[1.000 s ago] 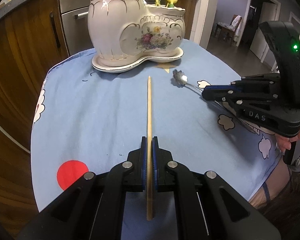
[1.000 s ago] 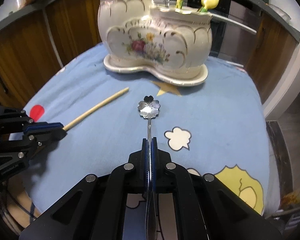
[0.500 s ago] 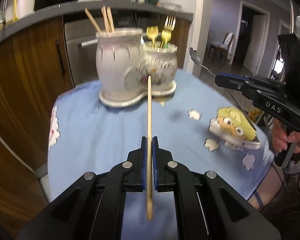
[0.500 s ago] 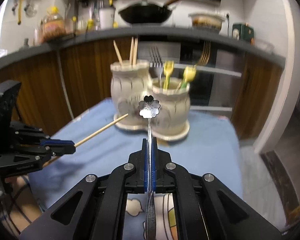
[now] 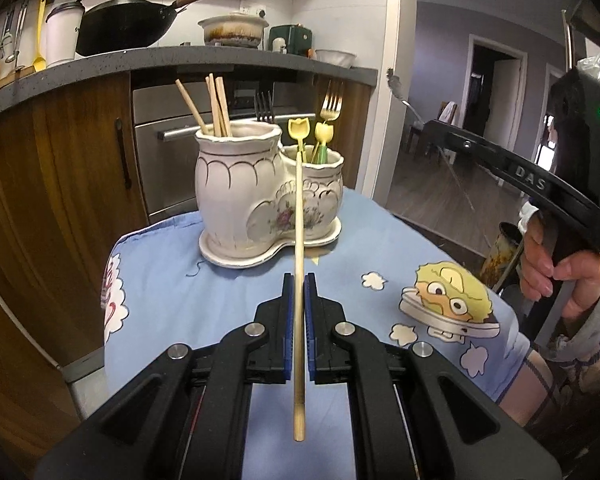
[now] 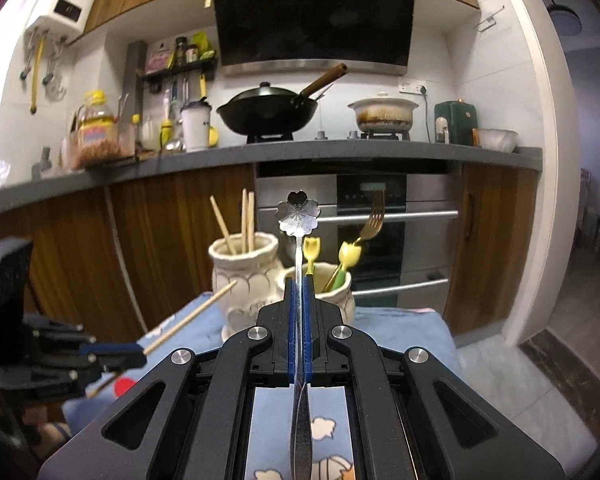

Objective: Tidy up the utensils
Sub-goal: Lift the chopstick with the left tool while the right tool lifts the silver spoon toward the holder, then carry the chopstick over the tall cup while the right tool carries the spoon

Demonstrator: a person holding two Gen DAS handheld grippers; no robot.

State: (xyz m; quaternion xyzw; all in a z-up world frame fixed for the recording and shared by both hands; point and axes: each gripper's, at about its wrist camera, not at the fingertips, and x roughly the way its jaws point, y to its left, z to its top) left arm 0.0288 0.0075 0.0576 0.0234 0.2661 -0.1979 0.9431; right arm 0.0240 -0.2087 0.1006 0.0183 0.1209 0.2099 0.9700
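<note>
Four chopsticks (image 5: 299, 240), two forks (image 5: 331, 106).

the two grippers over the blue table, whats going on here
A person is sorting utensils into a white ceramic two-pot holder. The left gripper is shut on a wooden chopstick, the right gripper on a flower-shaped metal spoon. Both are held in the air in front of the holder, not yet dropped in. The taller pot holds chopsticks; the shorter one holds forks and yellow tulip-topped utensils.

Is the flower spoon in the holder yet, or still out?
Out. The right gripper is shut on the flower spoon, bowl raised in the air short of the ceramic holder.
</note>
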